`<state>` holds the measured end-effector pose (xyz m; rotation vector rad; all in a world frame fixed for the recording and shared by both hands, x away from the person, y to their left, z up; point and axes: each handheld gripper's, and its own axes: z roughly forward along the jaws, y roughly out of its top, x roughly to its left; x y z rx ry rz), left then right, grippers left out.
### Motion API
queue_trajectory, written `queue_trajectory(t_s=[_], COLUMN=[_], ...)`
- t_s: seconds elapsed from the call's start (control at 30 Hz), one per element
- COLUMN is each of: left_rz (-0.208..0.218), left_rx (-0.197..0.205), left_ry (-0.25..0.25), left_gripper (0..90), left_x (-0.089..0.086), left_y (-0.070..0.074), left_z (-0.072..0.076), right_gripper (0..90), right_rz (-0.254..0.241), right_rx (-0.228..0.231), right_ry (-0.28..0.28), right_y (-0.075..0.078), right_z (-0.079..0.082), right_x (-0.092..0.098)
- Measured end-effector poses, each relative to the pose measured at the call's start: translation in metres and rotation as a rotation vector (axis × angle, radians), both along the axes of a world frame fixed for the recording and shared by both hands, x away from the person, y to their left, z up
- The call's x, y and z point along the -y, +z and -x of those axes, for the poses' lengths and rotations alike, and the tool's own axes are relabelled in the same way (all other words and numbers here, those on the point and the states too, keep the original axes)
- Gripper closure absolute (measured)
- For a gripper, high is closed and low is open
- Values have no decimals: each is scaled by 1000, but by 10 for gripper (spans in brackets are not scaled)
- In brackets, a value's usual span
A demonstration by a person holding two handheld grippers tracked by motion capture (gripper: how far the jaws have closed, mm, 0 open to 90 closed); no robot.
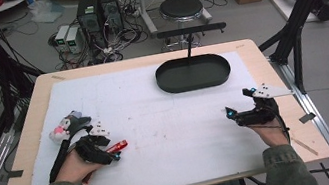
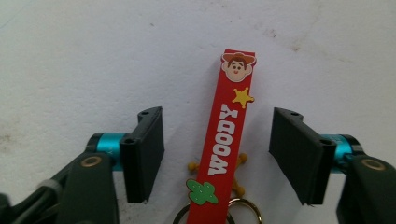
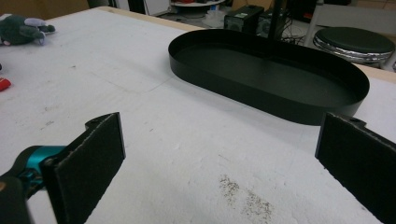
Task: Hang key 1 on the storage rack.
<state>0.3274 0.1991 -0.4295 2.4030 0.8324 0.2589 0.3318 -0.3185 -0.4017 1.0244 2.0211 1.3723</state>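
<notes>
Left claw (image 2: 217, 156) straddles the red rubber Woody keyring strap (image 2: 227, 135).
Pads half-open, clear of it; right claw (image 3: 219, 163) gapes empty.

Right tongs (image 3: 219, 158) held wide apart with nothing between them, white-covered bench (image 3: 154, 130) seen beneath, black oval tray (image 3: 266, 74) set beyond, plush toy (image 3: 21, 29) laid far left, round stool (image 3: 355, 43) glimpsed behind.

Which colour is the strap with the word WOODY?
Red strap, white letters; clearest in the left gripper view.
</notes>
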Motion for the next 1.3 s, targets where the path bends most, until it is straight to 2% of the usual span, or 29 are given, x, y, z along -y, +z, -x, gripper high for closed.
queue_trajectory(t_s=[0.07,0.1,0.13,0.17,0.2,0.3,0.37,0.4,0.43,0.47,0.5,0.6,0.73,0.83,1.0,1.2,1.3], left_rz=[2,-1,-3,-3,0,-10,-15,3,3,45,45,135,209,269,295,292,329], left_rx=[-4,-7,-3,-4,-3,-5,8,25,25,42,42,66,119,134,155,168,176], left_ry=[7,18,26,34,36,34,36,47,47,62,62,85,96,99,90,48,31], left_gripper=[391,432,432,482,739,746,747,747,747,747,747,747,747,748,747,747,747], left_x=[0,0,0,-1,-1,0,0,-2,-2,-7,-7,-16,-21,-24,-25,-19,-16], left_y=[0,1,1,3,3,4,6,9,9,15,15,29,45,53,62,74,80], left_z=[0,0,-1,-1,-1,-1,0,0,0,1,1,2,6,9,13,16,16], right_gripper=[5,5,5,5,5,5,5,5,5,5,5,5,5,5,5,5,5], right_rz=[2,3,3,6,5,5,8,9,9,9,9,10,9,1,7,7,15], right_rx=[0,10,10,10,2,-1,2,2,2,1,1,3,3,2,2,2,-2], right_ry=[0,0,0,1,2,0,2,2,2,0,0,0,-6,-7,-7,-8,-2], right_y=[0,0,0,0,0,0,0,0,0,0,0,-1,0,0,0,0,-1], right_z=[0,-1,-1,-1,0,0,-1,-1,-1,-1,-1,-1,-1,-1,-1,-1,-1], right_x=[0,1,1,1,0,0,0,0,0,0,0,0,1,1,1,1,-1])
